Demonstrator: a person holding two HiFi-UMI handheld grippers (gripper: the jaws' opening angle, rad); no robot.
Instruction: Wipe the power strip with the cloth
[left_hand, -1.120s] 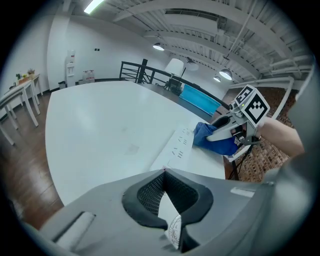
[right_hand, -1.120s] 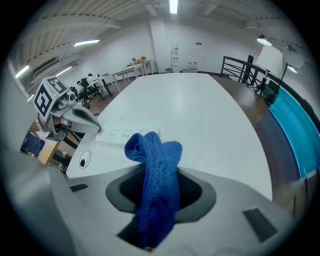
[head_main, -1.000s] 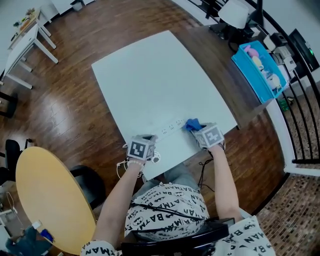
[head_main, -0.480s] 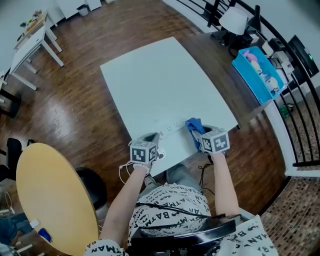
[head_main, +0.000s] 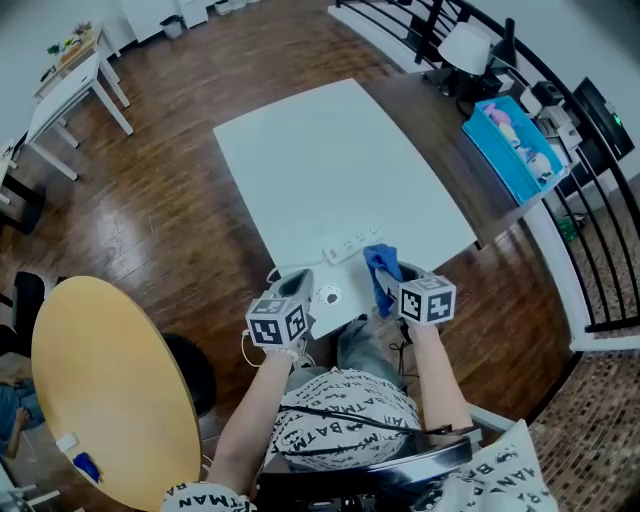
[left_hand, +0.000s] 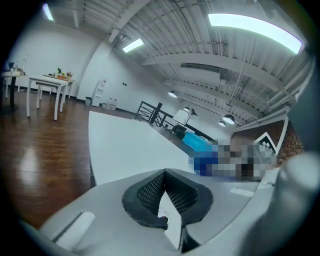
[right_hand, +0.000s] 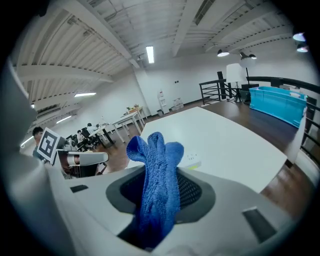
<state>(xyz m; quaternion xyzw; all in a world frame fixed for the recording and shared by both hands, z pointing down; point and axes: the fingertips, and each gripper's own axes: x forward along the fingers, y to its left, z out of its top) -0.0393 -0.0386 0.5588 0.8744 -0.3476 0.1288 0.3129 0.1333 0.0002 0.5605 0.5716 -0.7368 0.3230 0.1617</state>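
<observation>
white and slim, the strip (head_main: 352, 243) lay flat near the table's (head_main: 300, 150) near edge, set at a slant, its sockets facing up in a row. no plug sat in it that i could see, and it was too small to judge clean or dusty. just off its right end was the cloth (head_main: 379, 268), a blue fuzzy one, bunched into a thick fold. the right gripper (right_hand: 159, 189) was clamped on it, the fold sticking up past the jaws. from that gripper's view the strip showed behind the cloth, lower down, so the cloth looked held off it, not pressed on; whether any corner touched, i could not tell.

the left gripper (left_hand: 165, 172) hung at the table's near edge, left of the strip and apart from it, jaws closed tip to tip with nothing between them. a small round white thing (head_main: 327, 296) lay on the table just ahead of it; what it was, i could not tell.

my guess was a wiping pass still to be made, with the cloth off the strip. the next move called for lowering the fold onto the right end and drawing it along the sockets. being light, the strip would likely slide, so the left gripper might have to pin the far end.

further out were wood floor (head_main: 150, 200), a round yellow table (head_main: 100, 390) at left, and a blue bin (head_main: 515, 145) far right.
</observation>
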